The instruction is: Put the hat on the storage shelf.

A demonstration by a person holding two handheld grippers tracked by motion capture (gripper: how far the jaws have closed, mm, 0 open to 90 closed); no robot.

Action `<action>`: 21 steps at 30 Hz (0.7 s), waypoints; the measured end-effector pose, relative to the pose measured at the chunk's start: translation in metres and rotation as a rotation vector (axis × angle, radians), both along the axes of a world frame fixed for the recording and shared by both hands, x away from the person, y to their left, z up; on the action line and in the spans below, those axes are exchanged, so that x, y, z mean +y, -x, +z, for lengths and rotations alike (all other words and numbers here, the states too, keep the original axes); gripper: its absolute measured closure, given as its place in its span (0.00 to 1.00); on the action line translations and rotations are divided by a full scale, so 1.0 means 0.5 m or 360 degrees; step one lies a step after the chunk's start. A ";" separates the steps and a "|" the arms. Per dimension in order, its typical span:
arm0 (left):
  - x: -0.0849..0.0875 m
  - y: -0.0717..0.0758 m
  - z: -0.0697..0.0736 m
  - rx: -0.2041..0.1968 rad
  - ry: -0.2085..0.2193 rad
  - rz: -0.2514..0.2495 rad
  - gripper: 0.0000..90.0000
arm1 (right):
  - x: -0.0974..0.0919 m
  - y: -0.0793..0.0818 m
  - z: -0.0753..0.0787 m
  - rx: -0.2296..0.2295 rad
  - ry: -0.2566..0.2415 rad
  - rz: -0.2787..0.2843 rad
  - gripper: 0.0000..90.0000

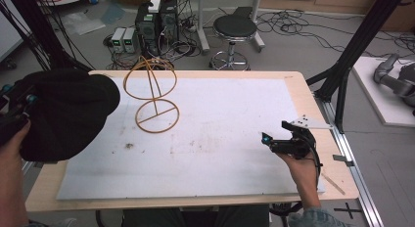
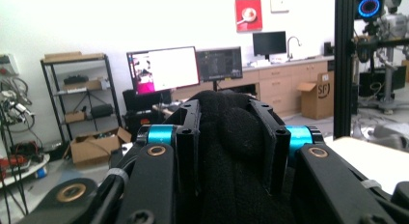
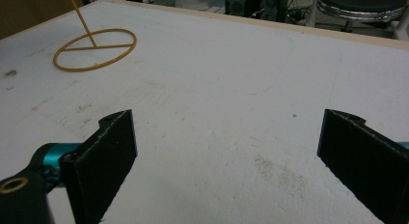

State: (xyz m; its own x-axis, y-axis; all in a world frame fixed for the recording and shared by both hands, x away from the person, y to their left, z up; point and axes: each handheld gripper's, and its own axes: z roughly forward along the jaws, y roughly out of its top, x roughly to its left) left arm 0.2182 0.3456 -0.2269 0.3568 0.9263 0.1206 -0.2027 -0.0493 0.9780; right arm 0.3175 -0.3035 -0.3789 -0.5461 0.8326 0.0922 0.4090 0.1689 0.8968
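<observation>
A black knitted hat [image 1: 66, 112] hangs above the table's left edge, held off the surface. My left gripper [image 2: 231, 113] is shut on its fabric [image 2: 231, 156], which bulges up between the two jaws. In the high view the hat hides most of that gripper, and a hand holds it at the far left. A golden wire hat stand [image 1: 154, 97] is upright on the white mat, right of the hat, and its ring base [image 3: 94, 49] lies flat. My right gripper [image 1: 275, 131] rests low near the table's right side. It [image 3: 226, 132] is open with bare mat between its jaws.
The white mat [image 1: 220, 104] covers a wooden table [image 1: 298, 85]. A black frame post [image 1: 342, 75] stands by the right edge. Beyond the far edge on the floor are a stool [image 1: 235, 29], computer cases [image 1: 156, 19] and cables.
</observation>
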 end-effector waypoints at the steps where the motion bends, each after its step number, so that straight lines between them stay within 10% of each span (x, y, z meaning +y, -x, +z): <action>1: -0.002 -0.004 0.005 -0.0010 0.0003 -0.0005 0.74 | 0.000 0.000 0.000 0.0000 0.0000 0.0000 0.07; 21: -0.059 -0.106 0.052 -0.0158 0.0146 -0.0086 0.74 | -0.010 0.009 0.001 -0.0001 -0.0008 -0.0017 0.07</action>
State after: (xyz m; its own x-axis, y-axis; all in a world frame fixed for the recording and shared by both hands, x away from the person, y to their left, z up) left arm 0.2710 0.3163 -0.2010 0.3970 0.9149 0.0732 -0.2984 0.0532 0.9529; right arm 0.3130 -0.3087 -0.3784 -0.5374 0.8378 0.0960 0.4103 0.1603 0.8978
